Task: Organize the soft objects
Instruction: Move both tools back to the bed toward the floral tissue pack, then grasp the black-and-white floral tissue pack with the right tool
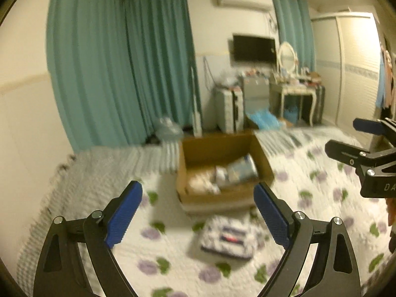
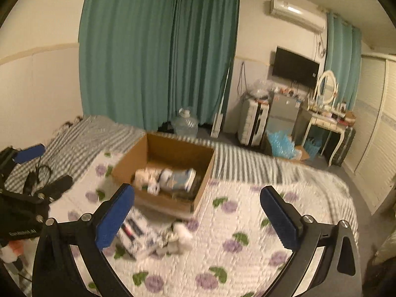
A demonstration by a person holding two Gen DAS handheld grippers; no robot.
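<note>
Both your left hand-held gripper (image 1: 198, 212) and right hand-held gripper (image 2: 196, 216) gape wide and empty, so pinch the soft, light patterned bundle (image 1: 229, 236) lying on the bed quilt (image 1: 309, 235) at six o'clock of the cardboard box (image 1: 198, 146) across its thick middle.

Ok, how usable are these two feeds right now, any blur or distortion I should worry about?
Left wrist view: motion-smeared; the cardboard box and bedspread are soft, the gripper fingers sharp. Right wrist view: a little clearer, though the items near the box smear. Both: warm dim light, fisheye bending at the edges.
</note>
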